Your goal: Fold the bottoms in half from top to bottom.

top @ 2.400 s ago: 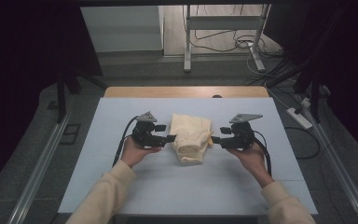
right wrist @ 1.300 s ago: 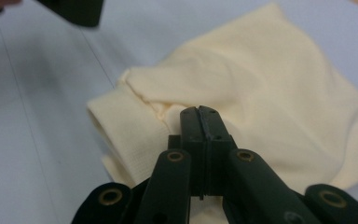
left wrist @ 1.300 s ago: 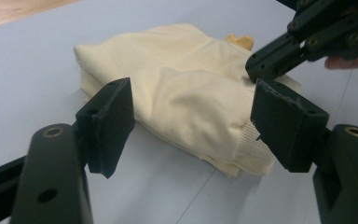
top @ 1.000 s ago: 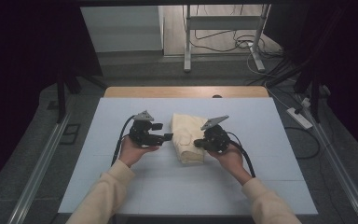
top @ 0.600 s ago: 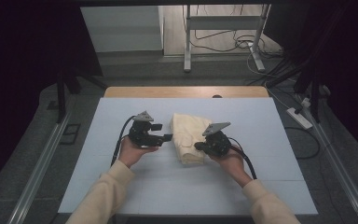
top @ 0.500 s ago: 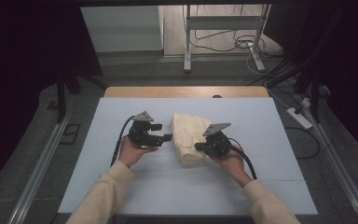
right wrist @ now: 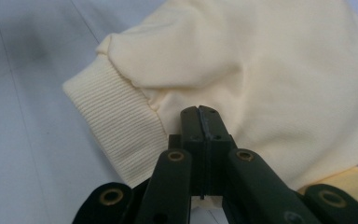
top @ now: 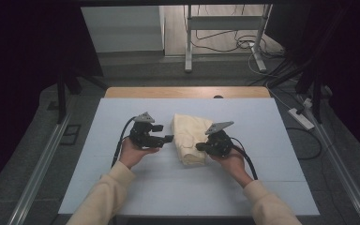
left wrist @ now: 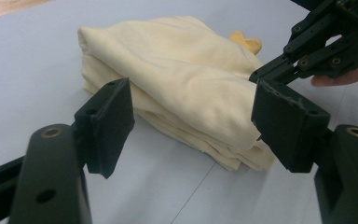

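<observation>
2 grippers flank a folded cream garment (top: pixel 191 140) that lies near the middle of the pale blue table (top: pixel 122 187). In the high view the left gripper (top: pixel 168 138) sits just beside the garment's left edge, held low in the person's left hand (top: pixel 132 153), its tips pointing at the cloth. Its own view shows the jaws spread wide with nothing between the pads: the folded stack (left wrist: pixel 182 93) lies just beyond them, layered edges facing the camera, and the tips do not touch it. The right gripper (top: pixel 199 146) rests against the garment's near right part, steadied by the right hand (top: pixel 232 161). Its view shows the 2 jaws pressed flat together, their tips (right wrist: pixel 200 114) lying on the cloth just beside a ribbed cuff (right wrist: pixel 116 130); whether a thin fold is caught between them cannot be told. From the left gripper view, the right gripper (left wrist: pixel 270 74) reaches the stack's far side.
</observation>
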{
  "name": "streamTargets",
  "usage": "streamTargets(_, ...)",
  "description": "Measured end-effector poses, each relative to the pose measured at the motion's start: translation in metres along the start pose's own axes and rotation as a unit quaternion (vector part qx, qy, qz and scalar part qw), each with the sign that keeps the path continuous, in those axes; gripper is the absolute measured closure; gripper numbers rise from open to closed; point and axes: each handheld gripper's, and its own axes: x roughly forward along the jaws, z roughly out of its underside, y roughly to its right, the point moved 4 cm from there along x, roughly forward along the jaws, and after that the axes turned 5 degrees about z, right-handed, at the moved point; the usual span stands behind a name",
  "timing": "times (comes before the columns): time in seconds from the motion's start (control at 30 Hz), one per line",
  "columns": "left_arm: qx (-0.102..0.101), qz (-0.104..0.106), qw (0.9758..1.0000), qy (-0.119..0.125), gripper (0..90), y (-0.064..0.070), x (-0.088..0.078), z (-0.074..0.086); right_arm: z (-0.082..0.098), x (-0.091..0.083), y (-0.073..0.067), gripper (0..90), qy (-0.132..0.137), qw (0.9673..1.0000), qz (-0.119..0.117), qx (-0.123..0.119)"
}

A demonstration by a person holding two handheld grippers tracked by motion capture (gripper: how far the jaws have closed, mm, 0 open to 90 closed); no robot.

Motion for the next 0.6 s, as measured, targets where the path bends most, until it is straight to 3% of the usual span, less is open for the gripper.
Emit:
streamTargets(0.27, -0.002, -0.003, 1.0000, -0.002, 29.0, 0.000, -0.004, 0.002, -0.004, -0.020, 0.007, 89.4, 0.011, 0.9999, 0.008, 0.008)
streamTargets(0.6, -0.001, -0.009, 0.9999, -0.011, 28.9, 0.005, -0.011, 0.014, 0.013, -0.043, 0.013, 89.3, 0.011, 0.9997, 0.016, 0.014)
